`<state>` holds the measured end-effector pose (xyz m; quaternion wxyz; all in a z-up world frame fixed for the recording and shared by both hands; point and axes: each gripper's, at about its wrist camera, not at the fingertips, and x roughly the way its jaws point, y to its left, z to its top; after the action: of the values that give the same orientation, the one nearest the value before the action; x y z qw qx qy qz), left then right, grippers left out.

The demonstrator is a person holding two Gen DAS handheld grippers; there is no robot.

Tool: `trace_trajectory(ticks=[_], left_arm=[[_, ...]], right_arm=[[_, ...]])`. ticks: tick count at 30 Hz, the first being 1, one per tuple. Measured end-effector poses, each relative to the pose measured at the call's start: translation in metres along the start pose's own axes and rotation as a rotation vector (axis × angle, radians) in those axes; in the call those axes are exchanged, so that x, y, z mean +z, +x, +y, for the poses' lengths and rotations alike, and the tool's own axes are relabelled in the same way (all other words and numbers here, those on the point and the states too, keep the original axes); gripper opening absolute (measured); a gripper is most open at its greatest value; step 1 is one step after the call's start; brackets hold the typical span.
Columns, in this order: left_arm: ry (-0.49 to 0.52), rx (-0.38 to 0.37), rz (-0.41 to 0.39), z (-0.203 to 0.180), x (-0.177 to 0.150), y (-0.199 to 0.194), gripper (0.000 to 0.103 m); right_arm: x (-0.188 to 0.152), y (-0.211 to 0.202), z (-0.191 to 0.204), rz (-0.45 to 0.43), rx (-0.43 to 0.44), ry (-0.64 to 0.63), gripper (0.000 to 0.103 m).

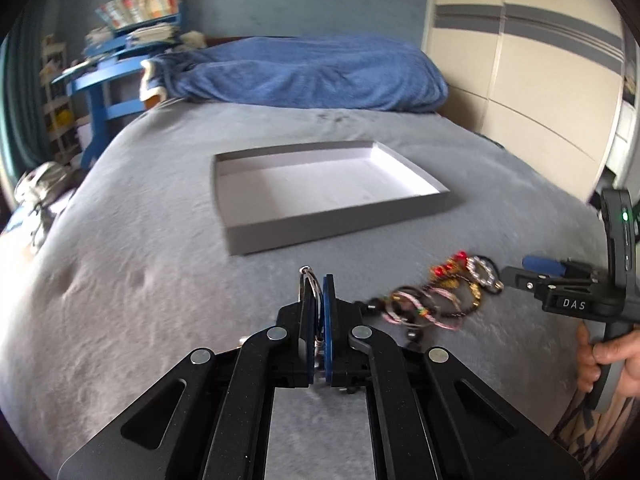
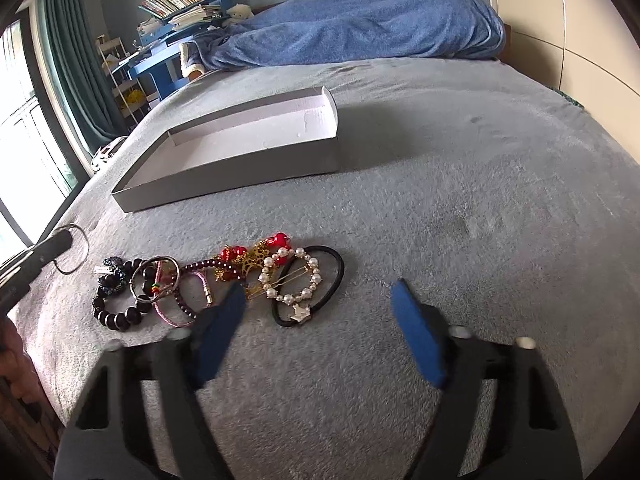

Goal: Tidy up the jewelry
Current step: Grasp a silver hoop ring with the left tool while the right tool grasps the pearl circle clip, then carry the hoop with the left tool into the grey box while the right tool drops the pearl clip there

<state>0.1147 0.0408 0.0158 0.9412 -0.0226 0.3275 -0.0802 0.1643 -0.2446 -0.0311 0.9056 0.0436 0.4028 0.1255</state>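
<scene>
1. Black linkage and blue pads: left gripper (image 1: 318, 280), nearest in the left wrist view, jaws clamped on a thin silver ring (image 1: 310, 280), held clear above the bedspread.
2. Right gripper (image 2: 318, 294), blue pads, jaws apart with nothing between them, over the near edge of the jewelry pile; a hand (image 1: 608, 360) grips its handle at the right edge of the left wrist view.
3. Grey plush bedspread (image 2: 460, 200), bearing every loose item.
4. Jewelry pile (image 2: 208, 280), lying on the bedspread between the grippers and the box. Contents:
   - black bead bracelet (image 2: 116, 312), at the left end
   - metal rings (image 2: 154, 280)
   - pink cord bracelet (image 2: 176, 312)
   - dark red bead strand (image 2: 200, 268)
   - red and gold pieces (image 2: 248, 256)
   - pearl bracelet (image 2: 290, 276), with a gold hair clip across it
   - black hair tie (image 2: 336, 276), at the right end, around the pearl bracelet
5. Shallow grey cardboard box (image 2: 240, 168), white inside, nothing in it, just beyond the pile.
6. Blue blanket (image 2: 360, 20), heaped at the far end of the bed.
7. Blue shelf (image 1: 120, 60), stacked with books, far left.
</scene>
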Motion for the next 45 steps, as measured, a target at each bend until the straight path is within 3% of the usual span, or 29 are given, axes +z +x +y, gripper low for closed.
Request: trace_trajectory(ticks=[2, 7, 11, 19, 28, 30, 45], left_arm=[[-0.029, 0.009, 0.002, 0.009, 0.0, -0.002, 0.004], [-0.066, 0.019, 0.001, 0.018, -0.003, -0.005, 0.004], [-0.068, 0.021, 0.008, 0.018, -0.006, -0.004, 0.004], [-0.064, 0.024, 0.007, 0.019, -0.008, -0.002, 0.004], [-0.077, 0.026, 0.008, 0.021, -0.007, -0.001, 0.004], [-0.07, 0.027, 0.007, 0.02, -0.006, 0.0, 0.004], [-0.038, -0.035, -0.007, 0.015, 0.028, 0.014, 0.004]], right_arm=[[0.002, 0.003, -0.003, 0.016, 0.007, 0.019, 0.055], [0.004, 0.005, -0.005, 0.018, 0.004, 0.021, 0.045], [0.008, 0.007, 0.002, 0.003, 0.039, -0.006, 0.045], [0.015, 0.03, 0.012, 0.052, 0.1, -0.049, 0.045], [0.012, 0.037, 0.005, 0.08, 0.065, -0.027, 0.045], [0.011, 0.035, 0.007, 0.08, 0.078, -0.039, 0.041], [0.042, -0.002, 0.001, -0.059, 0.127, -0.007, 0.04]])
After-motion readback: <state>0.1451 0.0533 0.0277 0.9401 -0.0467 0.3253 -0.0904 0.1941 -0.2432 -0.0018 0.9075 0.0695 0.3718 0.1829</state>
